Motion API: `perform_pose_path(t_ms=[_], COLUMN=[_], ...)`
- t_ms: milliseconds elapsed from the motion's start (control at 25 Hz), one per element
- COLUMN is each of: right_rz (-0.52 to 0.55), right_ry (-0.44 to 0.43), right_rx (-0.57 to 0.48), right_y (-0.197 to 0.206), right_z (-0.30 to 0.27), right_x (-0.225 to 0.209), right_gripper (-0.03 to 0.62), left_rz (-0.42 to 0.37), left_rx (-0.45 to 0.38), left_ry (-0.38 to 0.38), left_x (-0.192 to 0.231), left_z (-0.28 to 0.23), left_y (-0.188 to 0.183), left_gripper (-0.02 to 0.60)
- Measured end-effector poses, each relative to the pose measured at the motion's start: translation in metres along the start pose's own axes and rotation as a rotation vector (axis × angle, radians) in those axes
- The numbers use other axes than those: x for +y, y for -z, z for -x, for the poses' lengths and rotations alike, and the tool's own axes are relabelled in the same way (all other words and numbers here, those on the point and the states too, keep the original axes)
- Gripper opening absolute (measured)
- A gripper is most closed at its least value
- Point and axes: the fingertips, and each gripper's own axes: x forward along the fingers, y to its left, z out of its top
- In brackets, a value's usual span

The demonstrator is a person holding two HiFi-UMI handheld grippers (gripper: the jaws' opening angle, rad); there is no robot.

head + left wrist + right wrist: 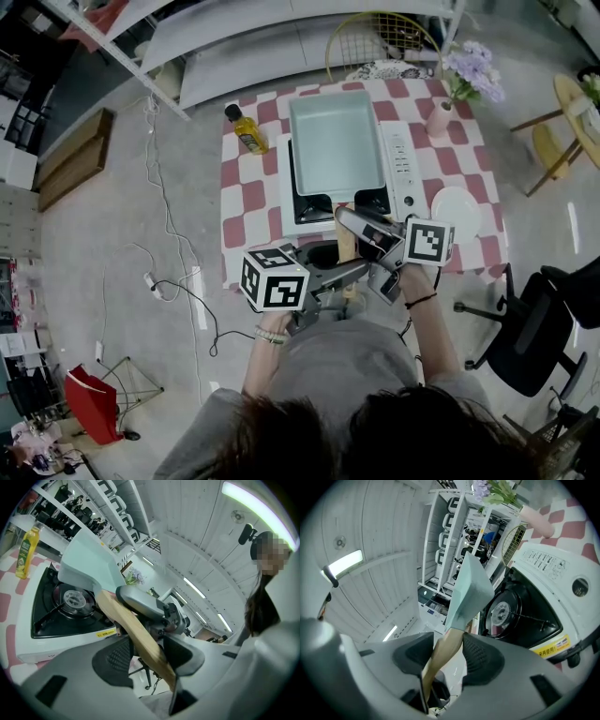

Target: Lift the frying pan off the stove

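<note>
A rectangular pale-teal frying pan [336,141] with a wooden handle [345,246] hangs just above the white gas stove [405,159], the handle pointing toward me. My left gripper [352,272] is shut on the handle's near end from the lower left. My right gripper [364,230] is shut on the handle closer to the pan. In the left gripper view the handle [136,630] runs between the left gripper's [145,656] pads, and the pan [91,559] floats over the burner [72,599]. In the right gripper view the handle [443,656] sits in the right gripper [440,660], with the pan [471,592] tilted beside the burner [504,611].
The stove stands on a red-and-white checkered table [248,202]. An oil bottle [248,129] is at the stove's left, a pink vase with flowers [441,117] at the back right, and a white plate [457,211] at the right. A black office chair [544,328] stands right of me.
</note>
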Motion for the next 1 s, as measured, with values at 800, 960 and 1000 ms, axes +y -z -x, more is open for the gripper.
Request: perform_pose_path(t_ms=[800, 960, 1000], right_rz=[0.124, 0.133, 0.136], right_ry=[-0.030, -0.064, -0.068], right_rx=[-0.013, -0.022, -0.025], right_y=[-0.019, -0.023, -0.023], right_z=[0.003, 0.001, 0.001], right_x=[0.042, 0.055, 0.057], right_gripper=[0.209, 0.209, 0.209], left_rz=[-0.118, -0.145, -0.150], left_rx=[-0.034, -0.040, -0.042], left_ry=[0.003, 0.001, 0.002], left_x=[-0.029, -0.034, -0.036], left_z=[0.011, 0.013, 0.014], left_y=[-0.026, -0.031, -0.032], left_gripper=[0.204, 0.204, 0.204])
